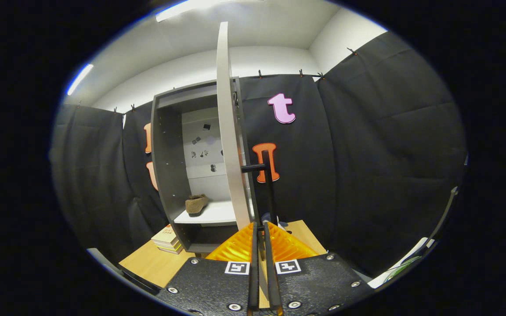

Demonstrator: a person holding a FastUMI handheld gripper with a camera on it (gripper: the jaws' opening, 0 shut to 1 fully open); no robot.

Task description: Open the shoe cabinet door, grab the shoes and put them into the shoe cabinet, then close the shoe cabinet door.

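Centre of the frame, the cabinet door point(229, 131) stands edge-on, swung open, its black handle point(267, 184) running down to the gripper point(261, 228), whose fingers are pressed nearly together around it. One shoe point(196, 204) sits on the cabinet point(165, 145) shelf, left of centre; books point(167, 239) lie on the table point(156, 263) below.

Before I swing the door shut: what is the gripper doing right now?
Gripper: fingers closed together just below the door handle of the open cabinet door; whether they pinch the handle cannot be told.
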